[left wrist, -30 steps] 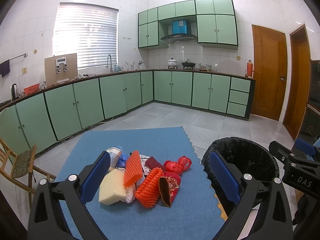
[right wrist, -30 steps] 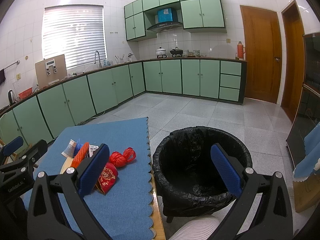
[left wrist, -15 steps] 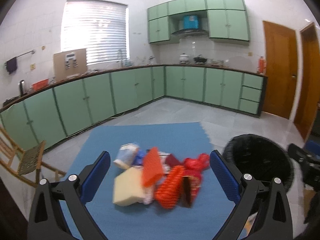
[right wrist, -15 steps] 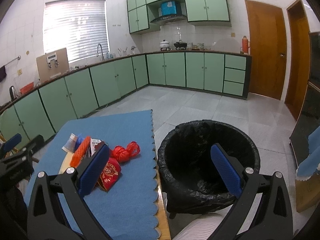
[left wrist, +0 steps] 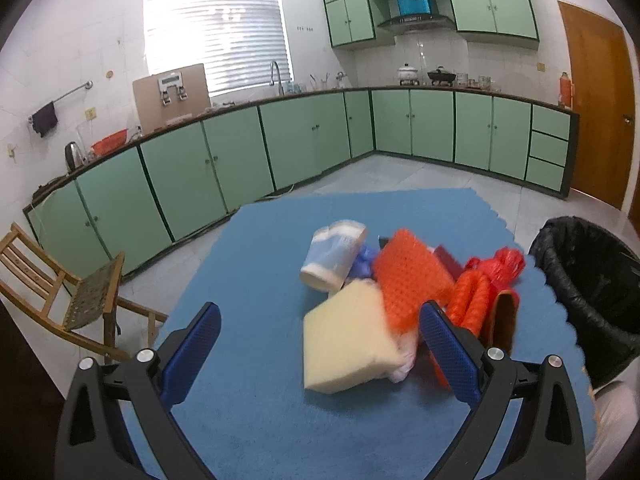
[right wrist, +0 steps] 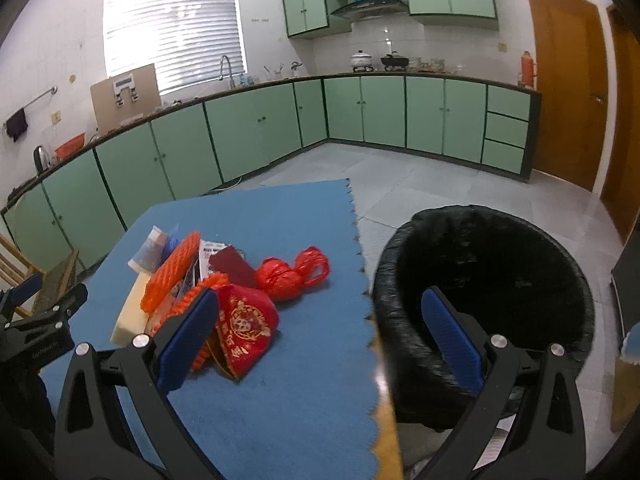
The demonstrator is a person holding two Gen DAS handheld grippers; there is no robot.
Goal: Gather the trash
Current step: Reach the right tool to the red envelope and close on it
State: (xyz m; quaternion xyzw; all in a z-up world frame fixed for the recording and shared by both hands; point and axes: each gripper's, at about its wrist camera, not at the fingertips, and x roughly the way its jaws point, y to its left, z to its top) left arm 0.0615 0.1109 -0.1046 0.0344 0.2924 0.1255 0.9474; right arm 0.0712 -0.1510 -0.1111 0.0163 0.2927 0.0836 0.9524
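- Left gripper [left wrist: 320, 356]: spread wide, nothing between the pads, hanging low over the blue mat [left wrist: 256, 412] just short of the heap.
- Right gripper [right wrist: 318, 340]: also spread wide and empty, straddling the mat's scalloped edge with the bin [right wrist: 486, 276] under its right finger.
- Trash all in one pile on the mat, none visibly in the bin: cream foam block [left wrist: 350, 344] nearest the left gripper, orange mesh [left wrist: 412, 280] leaning on it, white roll [left wrist: 334, 256] behind, red plastic bag [right wrist: 292, 274] and red embroidered pouch [right wrist: 244, 324] on the bin side.
- Likely trouble with the foam block: wide and squashy, so a shallow pinch could slip off a corner, or a deep one could drag the mesh and the white scrap beneath along.
- Pile tightly overlapped; pulling one piece probably topples others, perhaps over the mat's edge onto the floor.
- Red bag slick and loosely knotted; grabbing a loop alone risks it sliding free on the way across.
- Bin beside the table but lower; letting go too early risks a drop into the gap between them.
- Two grippers close over one small heap; reaching together risks a clash.
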